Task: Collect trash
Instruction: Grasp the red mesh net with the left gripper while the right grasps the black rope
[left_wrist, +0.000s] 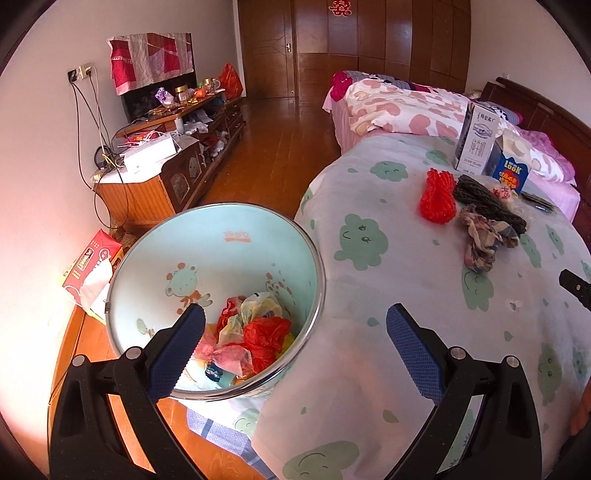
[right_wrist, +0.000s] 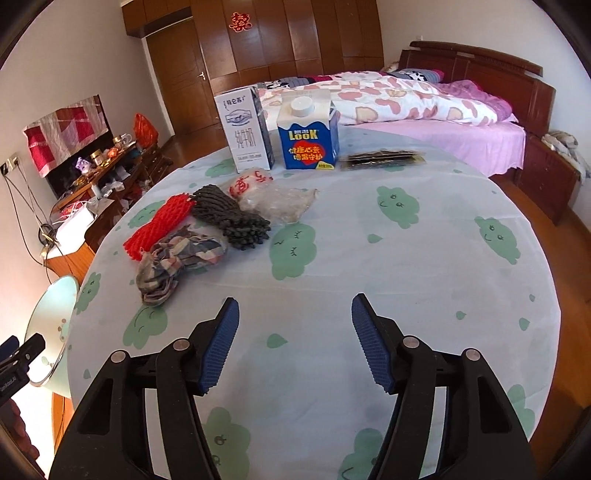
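A round table with a cloud-print cloth (right_wrist: 369, 258) holds trash: a red foam net (right_wrist: 159, 225), a dark foam net (right_wrist: 232, 218), a crumpled plaid cloth (right_wrist: 177, 262), a clear plastic bag (right_wrist: 280, 201), a white milk carton (right_wrist: 245, 129), a blue LOOK carton (right_wrist: 308, 129) and a flat dark packet (right_wrist: 384, 160). A pale green bin (left_wrist: 221, 258) beside the table holds crumpled bags (left_wrist: 255, 332). My left gripper (left_wrist: 295, 325) is open and empty, over the bin's rim. My right gripper (right_wrist: 293, 314) is open and empty, above the cloth, near the plaid cloth.
A bed with pink bedding (right_wrist: 424, 99) stands behind the table. A cluttered TV cabinet (left_wrist: 177, 140) lines the left wall. A red tissue box (left_wrist: 92, 266) lies on the floor by the bin. Wooden wardrobes (left_wrist: 369, 48) fill the back wall.
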